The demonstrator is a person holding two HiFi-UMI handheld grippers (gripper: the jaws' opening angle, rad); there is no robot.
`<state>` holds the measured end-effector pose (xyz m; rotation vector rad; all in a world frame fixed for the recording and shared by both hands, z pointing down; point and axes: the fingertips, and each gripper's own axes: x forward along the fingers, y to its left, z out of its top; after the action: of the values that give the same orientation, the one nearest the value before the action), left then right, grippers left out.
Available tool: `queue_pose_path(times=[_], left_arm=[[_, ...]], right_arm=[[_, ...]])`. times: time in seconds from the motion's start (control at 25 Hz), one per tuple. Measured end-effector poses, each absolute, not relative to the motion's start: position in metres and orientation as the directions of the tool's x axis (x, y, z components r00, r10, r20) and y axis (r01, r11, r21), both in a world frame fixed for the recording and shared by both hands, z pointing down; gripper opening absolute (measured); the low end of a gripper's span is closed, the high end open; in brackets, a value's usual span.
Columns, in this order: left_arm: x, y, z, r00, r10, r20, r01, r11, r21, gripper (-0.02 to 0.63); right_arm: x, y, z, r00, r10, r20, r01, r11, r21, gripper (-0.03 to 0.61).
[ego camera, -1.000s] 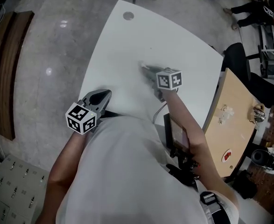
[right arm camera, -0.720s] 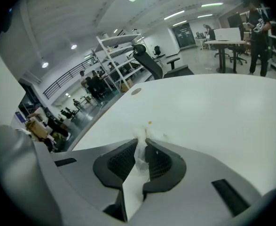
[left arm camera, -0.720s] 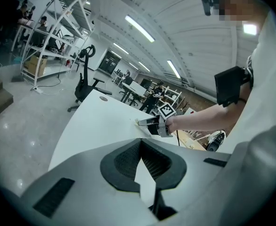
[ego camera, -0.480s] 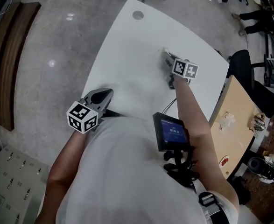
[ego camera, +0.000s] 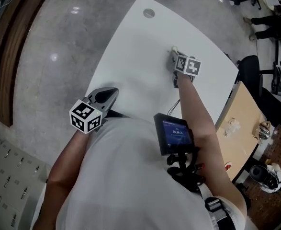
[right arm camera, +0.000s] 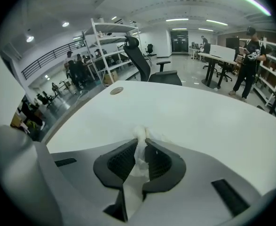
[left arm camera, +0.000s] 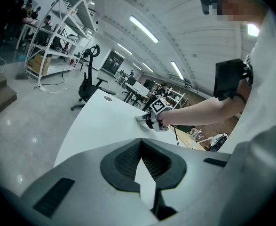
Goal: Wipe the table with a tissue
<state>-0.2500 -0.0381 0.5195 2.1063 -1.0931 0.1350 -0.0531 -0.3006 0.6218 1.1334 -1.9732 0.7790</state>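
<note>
1. Right gripper point(right arm camera: 140, 149) is clamping the tissue point(right arm camera: 138, 134). Its jaws are closing on a crumpled wad, with a tuft poking out past the tips and a tail trailing back between the ribbed dark pads.
2. That tissue is sitting at the far right part of the table point(ego camera: 130, 56), with the right arm stretching well out to reach it. The wad looks to be touching the top. My reading: the gripper is lying low so that paper, not plastic, is meeting the surface during a stroke.
3. Left gripper point(ego camera: 112, 92) is hovering at the table's near left edge, jaws drawn together with nothing between them. Only white tabletop is showing through the slit behind the tips. It is probably idling there to stay out of the wiping path.
4. The tabletop is showing as white, smooth and faintly glossy, with a long curved edge. A round grommet hole point(ego camera: 149, 13) is sitting near the far corner. No spill or mark is visible on it from any view.
5. The tissue is reading as thin, soft and wrinkled. Being white on white, it is hard to pick out from the head view.
6. A small dark screen point(ego camera: 174, 132) is hanging at the person's chest. A black office chair point(right arm camera: 138, 55) is standing beyond the far edge, on polished grey floor point(ego camera: 44, 56).
</note>
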Motion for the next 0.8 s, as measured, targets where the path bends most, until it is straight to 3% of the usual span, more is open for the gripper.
queue_pose_path(times=[0.6,0.8], left_arm=[[-0.257,-0.035,0.519,0.641,-0.662,0.388,-0.731,-0.373,0.571,0.006],[-0.257,-0.033,0.517,0.652,-0.653,0.385,-0.726,-0.39,0.567,0.006]], right_arm=[[-0.136,-0.248,0.626,-0.522,-0.334,0.785,-0.817,0.458,-0.349,0.052],[-0.171,-0.208,0.624,-0.648,-0.2,0.735,-0.722,0.469,-0.509,0.052]])
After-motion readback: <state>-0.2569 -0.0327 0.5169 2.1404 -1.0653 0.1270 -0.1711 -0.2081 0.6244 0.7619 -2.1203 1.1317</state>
